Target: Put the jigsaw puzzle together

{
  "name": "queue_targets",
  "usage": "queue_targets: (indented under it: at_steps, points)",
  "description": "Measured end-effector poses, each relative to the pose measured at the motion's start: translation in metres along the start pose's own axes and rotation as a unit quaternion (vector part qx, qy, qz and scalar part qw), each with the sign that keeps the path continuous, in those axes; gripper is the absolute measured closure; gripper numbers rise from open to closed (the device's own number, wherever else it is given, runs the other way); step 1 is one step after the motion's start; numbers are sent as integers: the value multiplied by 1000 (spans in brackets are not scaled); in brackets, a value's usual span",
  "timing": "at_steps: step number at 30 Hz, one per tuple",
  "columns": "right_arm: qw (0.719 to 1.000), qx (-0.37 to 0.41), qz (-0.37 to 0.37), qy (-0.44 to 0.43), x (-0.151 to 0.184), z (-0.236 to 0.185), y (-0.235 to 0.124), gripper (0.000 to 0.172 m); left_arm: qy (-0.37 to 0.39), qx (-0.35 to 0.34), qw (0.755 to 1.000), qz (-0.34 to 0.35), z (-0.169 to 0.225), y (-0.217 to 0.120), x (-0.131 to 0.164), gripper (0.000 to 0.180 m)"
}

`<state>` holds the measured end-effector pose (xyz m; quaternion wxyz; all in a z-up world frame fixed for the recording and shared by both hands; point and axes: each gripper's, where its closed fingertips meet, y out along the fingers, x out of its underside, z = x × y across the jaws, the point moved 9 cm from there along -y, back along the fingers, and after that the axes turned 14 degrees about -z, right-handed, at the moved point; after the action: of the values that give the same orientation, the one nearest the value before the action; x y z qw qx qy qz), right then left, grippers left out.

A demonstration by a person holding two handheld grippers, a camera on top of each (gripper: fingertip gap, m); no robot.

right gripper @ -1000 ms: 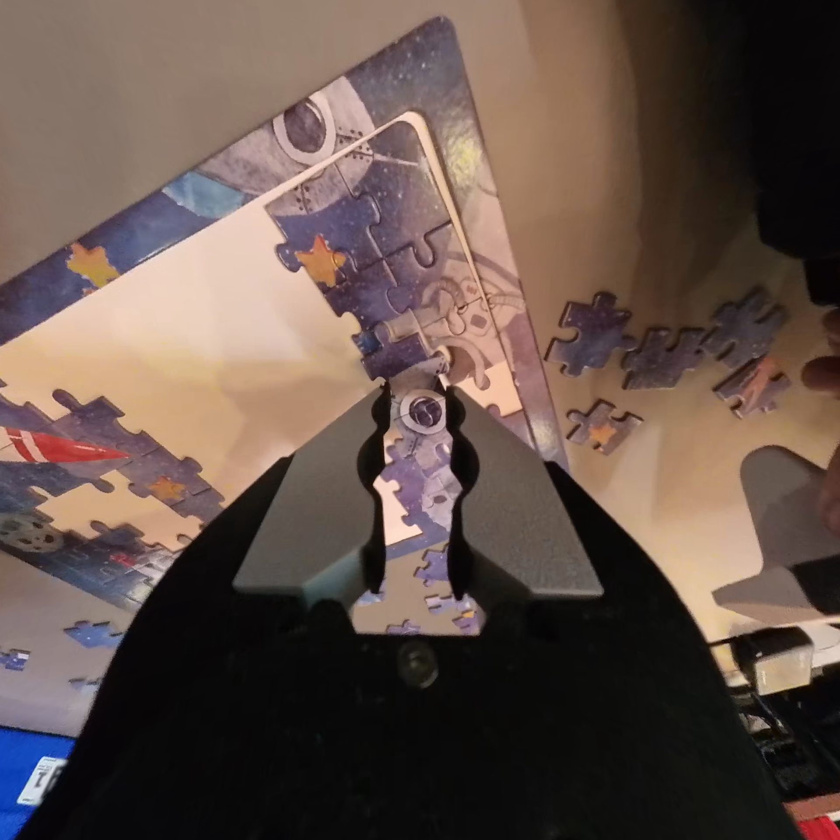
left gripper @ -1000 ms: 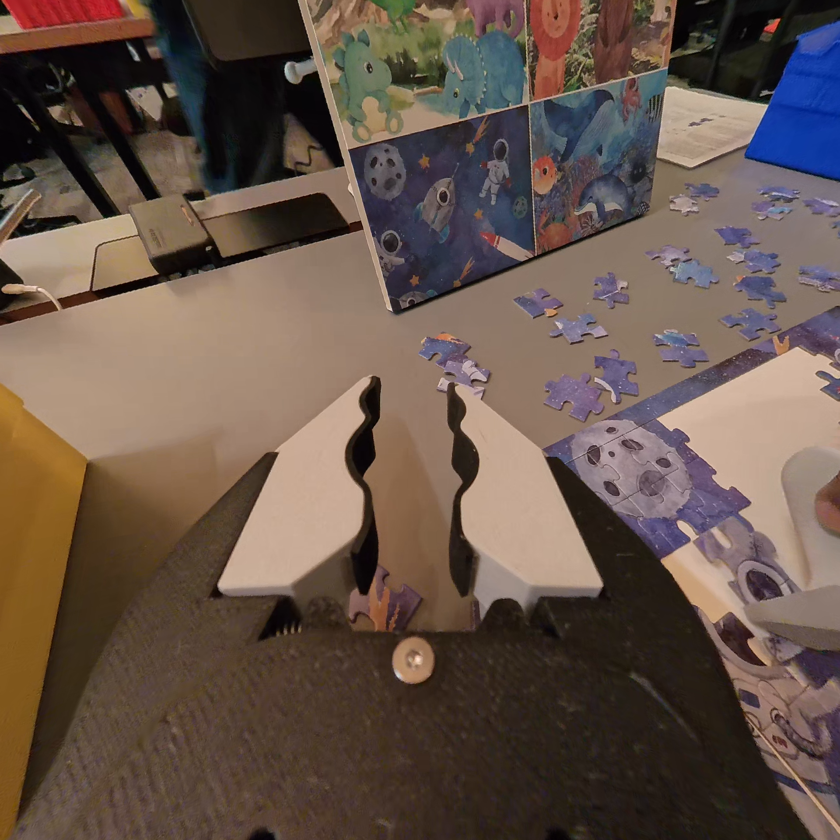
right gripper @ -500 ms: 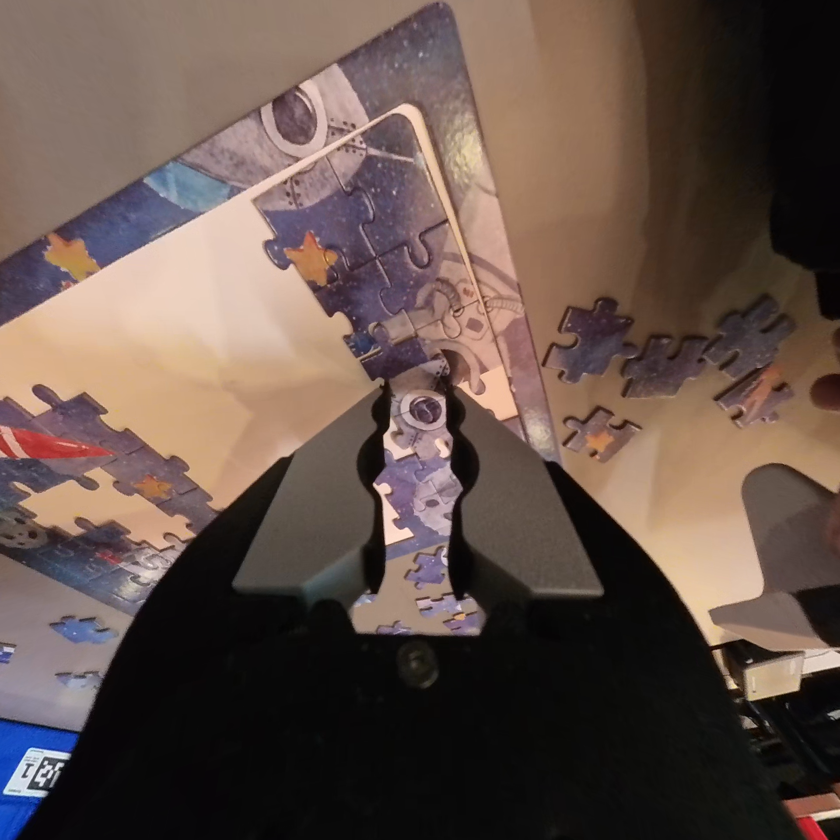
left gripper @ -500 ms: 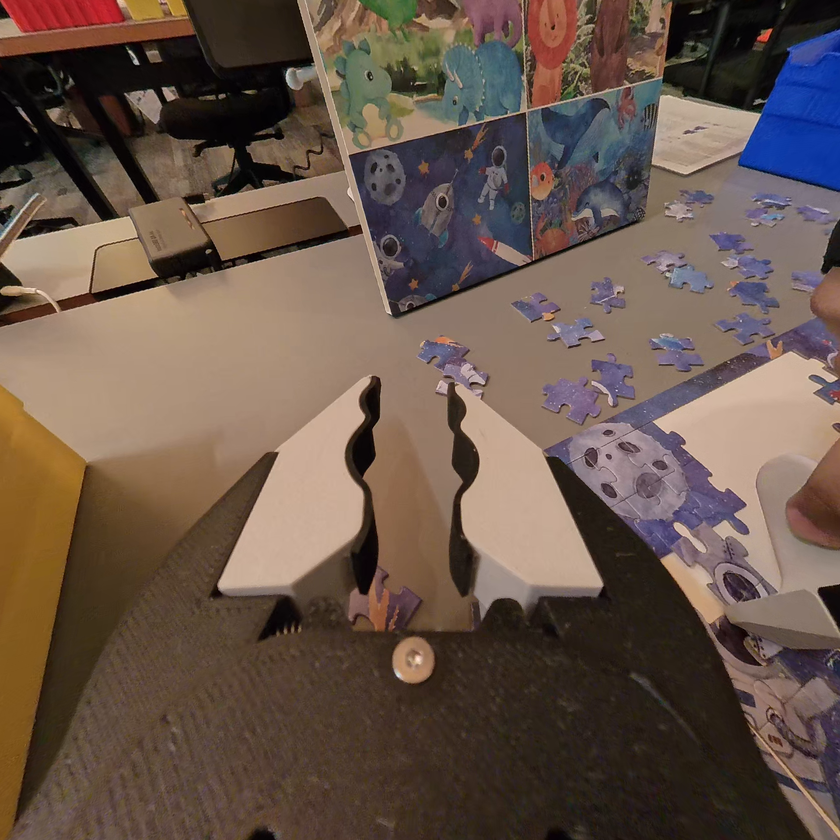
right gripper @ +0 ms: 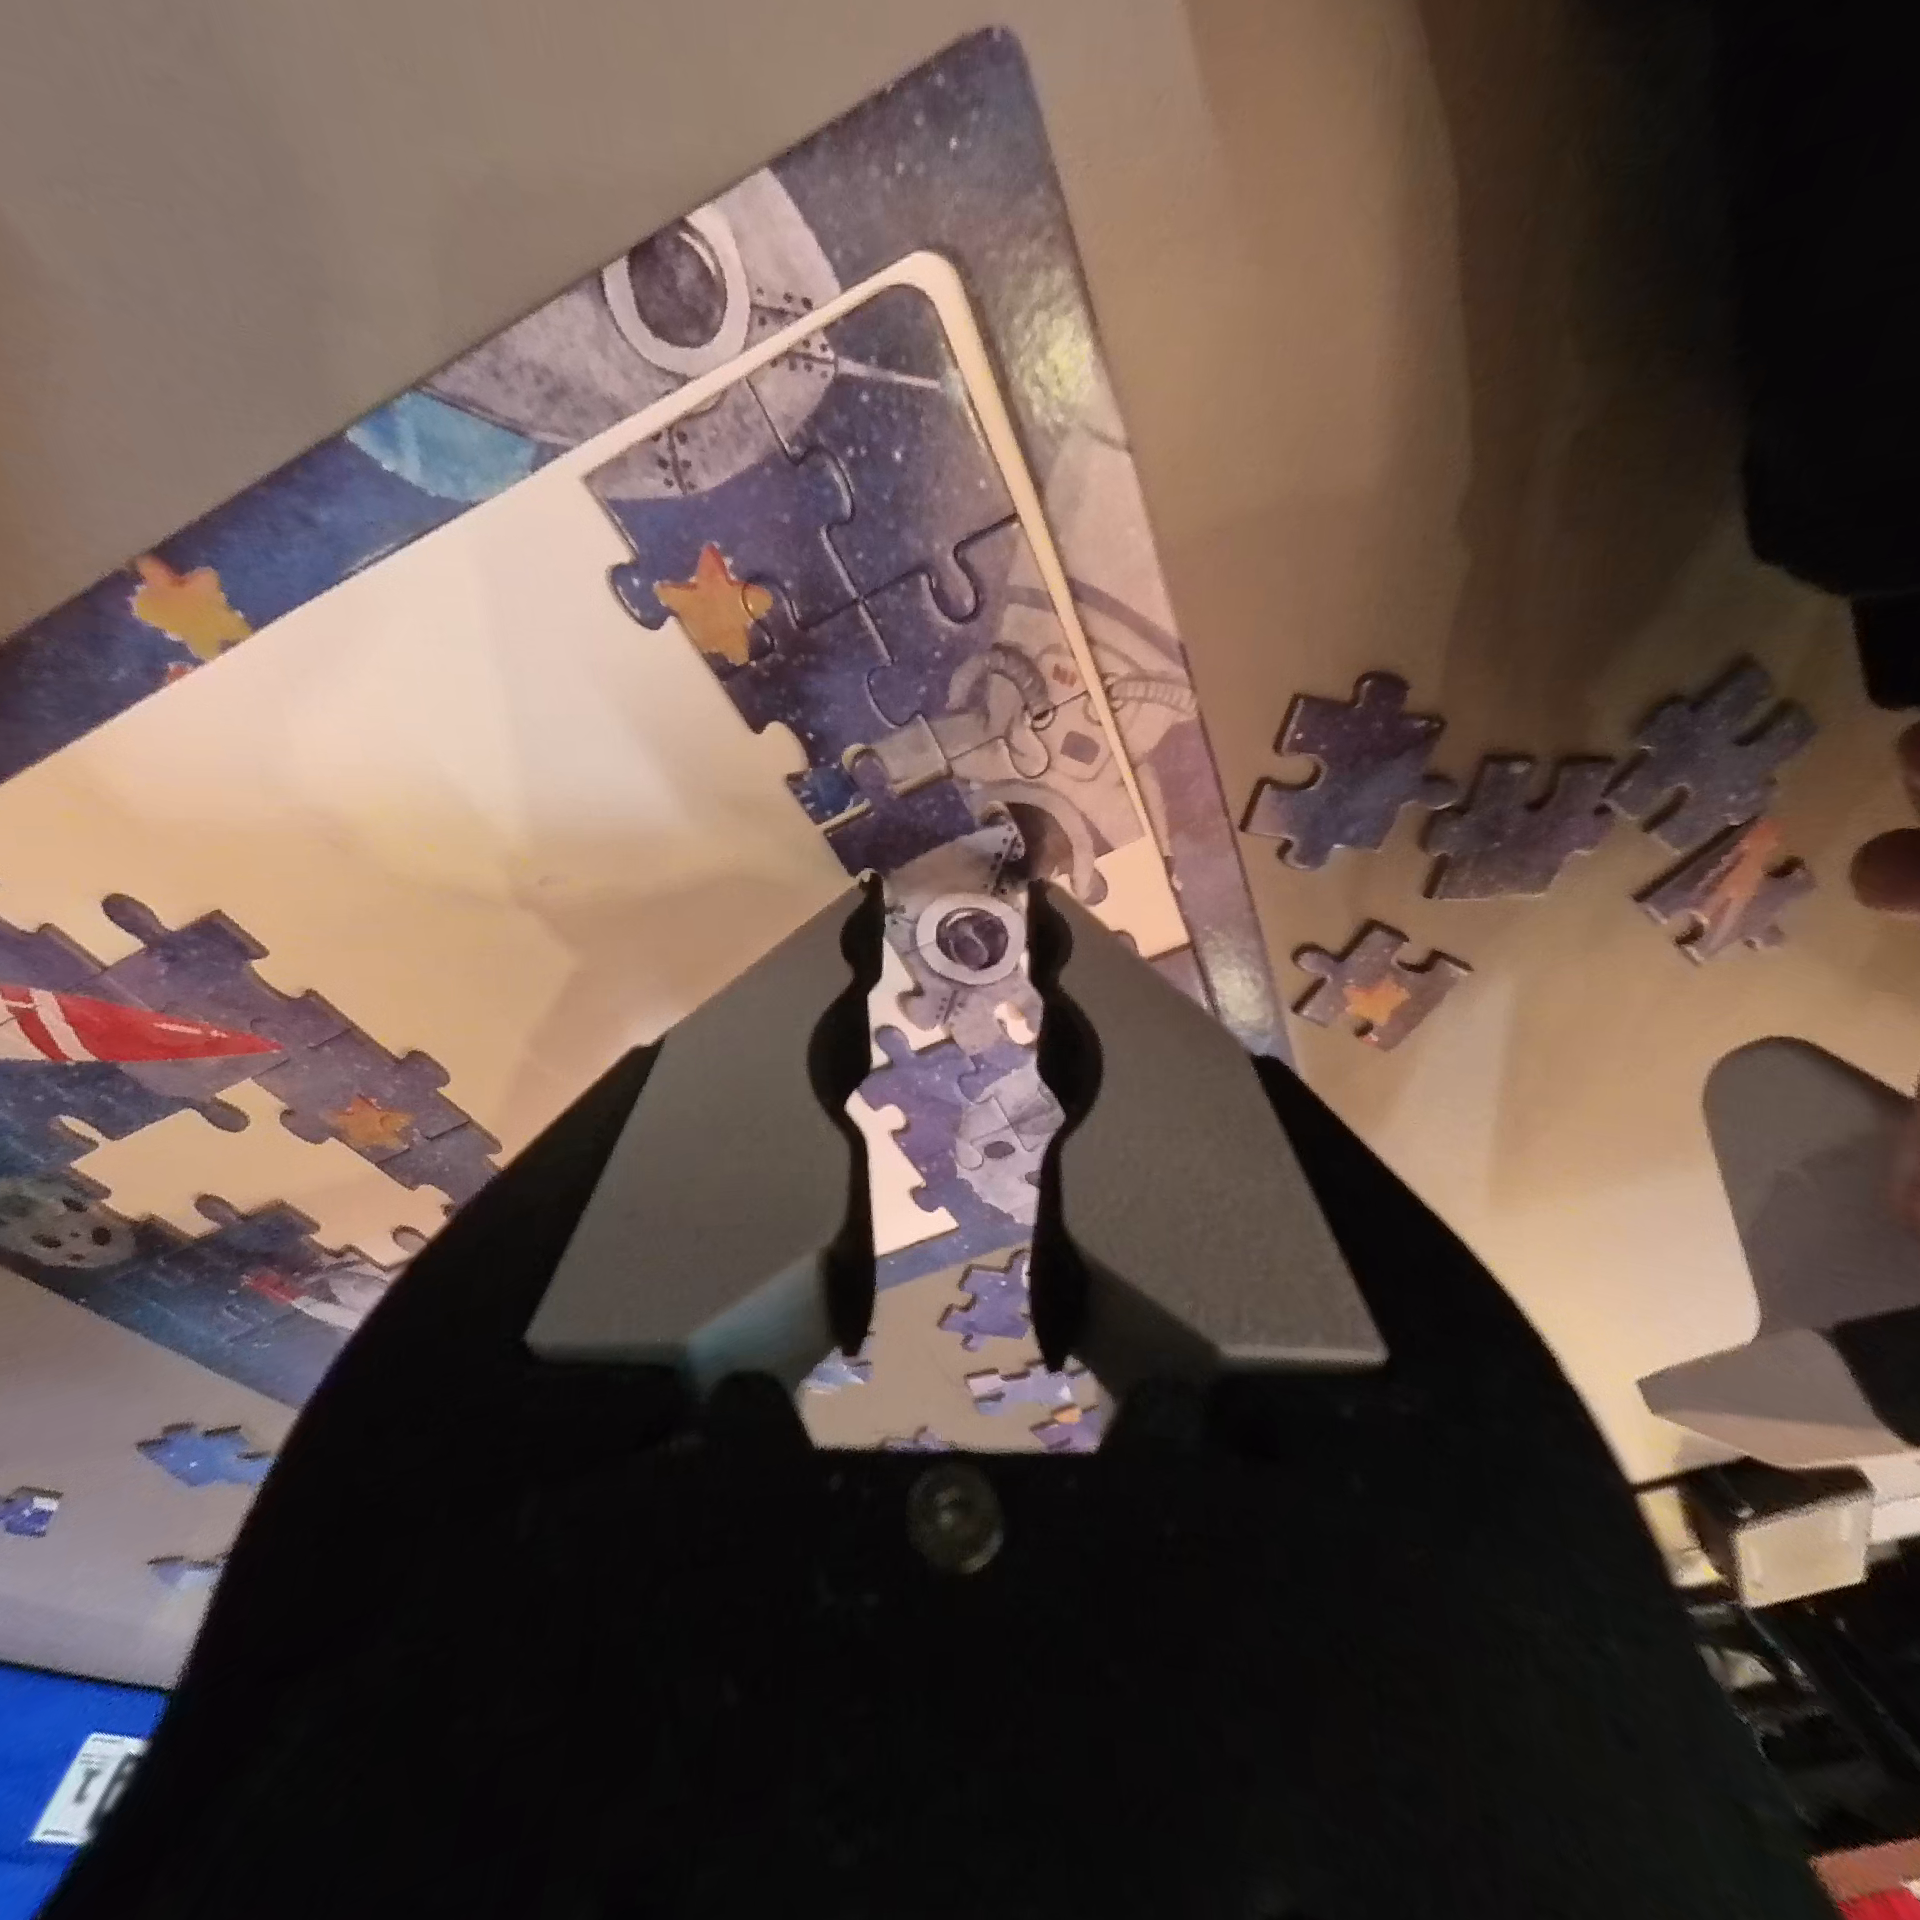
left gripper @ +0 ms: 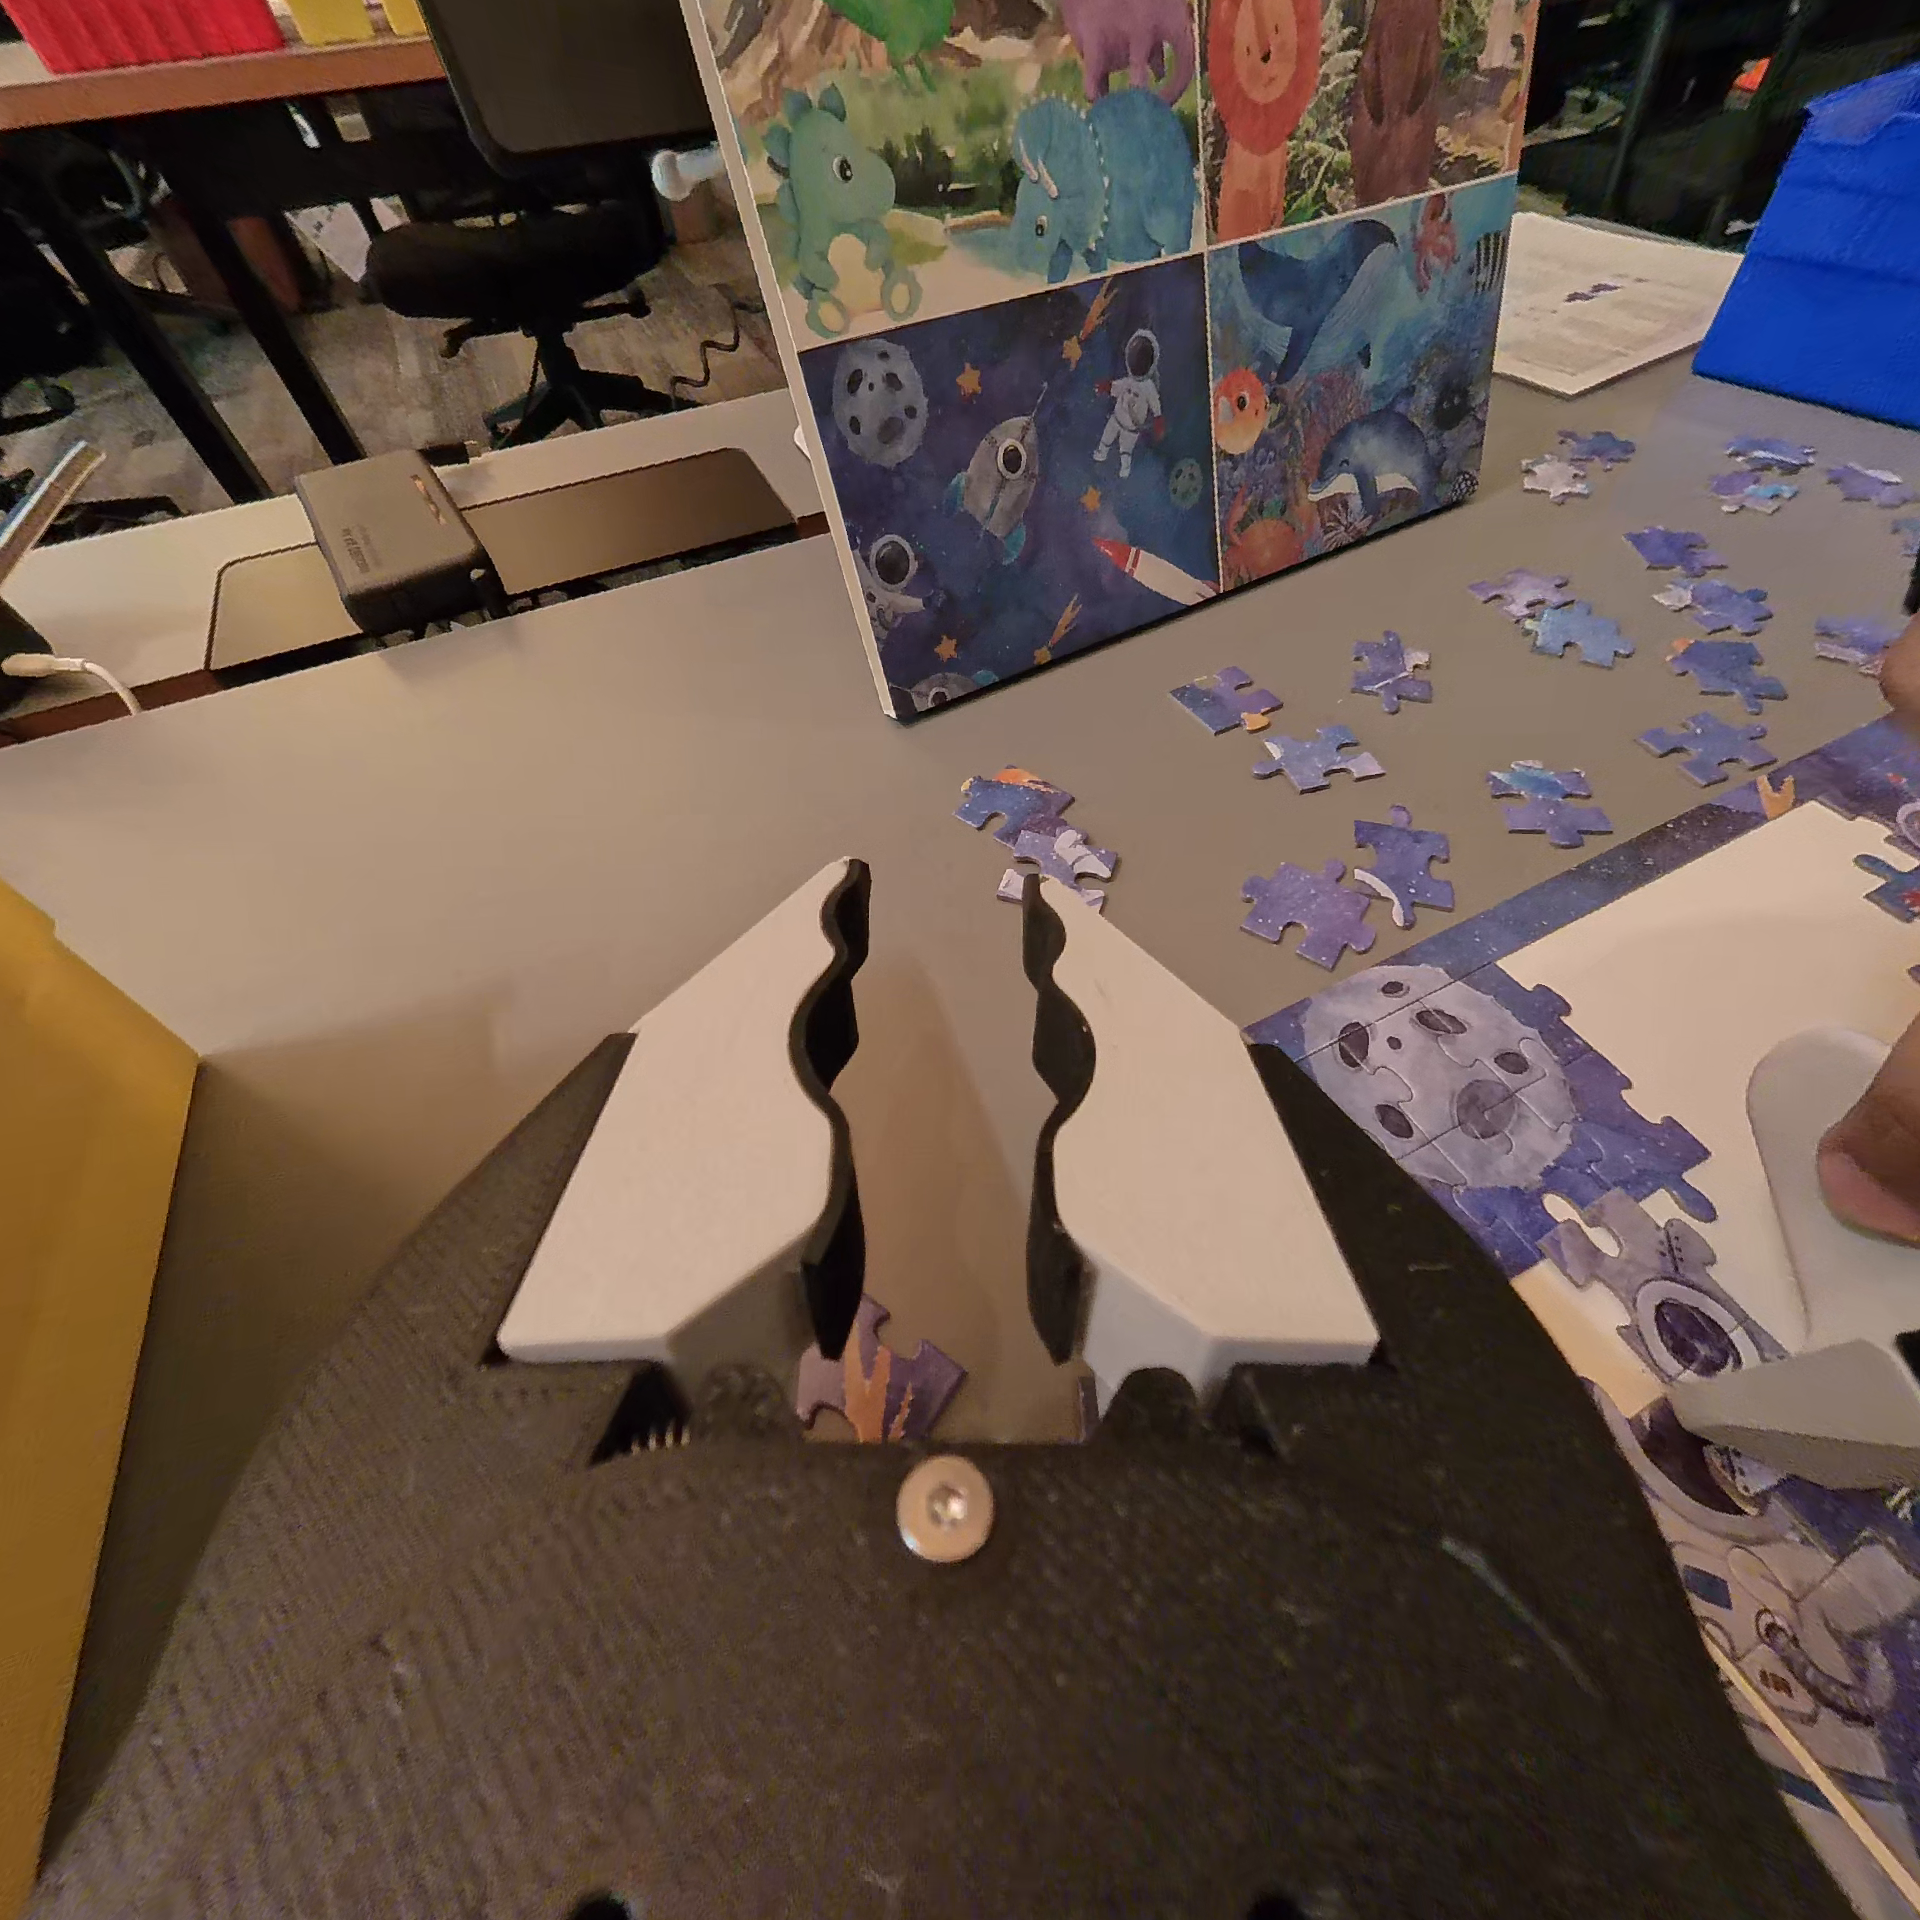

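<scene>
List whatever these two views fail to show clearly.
- Right wrist view: whether the right tool presses the porthole piece or merely straddles it. The dark pads mask the contact.
- Left wrist view: the orange-streaked piece below the left tool, half covered by its fingers.
- Left wrist view: most of the right tool, cut off by the right edge.

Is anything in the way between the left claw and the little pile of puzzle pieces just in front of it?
No. Only bare grey table lies between the open left claw and the pile of puzzle pieces, just ahead to its right.
</scene>
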<state>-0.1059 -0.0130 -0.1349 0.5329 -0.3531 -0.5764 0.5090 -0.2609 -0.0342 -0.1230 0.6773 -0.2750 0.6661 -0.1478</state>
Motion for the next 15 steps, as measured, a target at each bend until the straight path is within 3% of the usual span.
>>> queue_targets:
  at_steps: [15]
  points:
    - [997,-43,45,38,-2,-2,-2,145,0,0,1000,0,0,0,0,153]
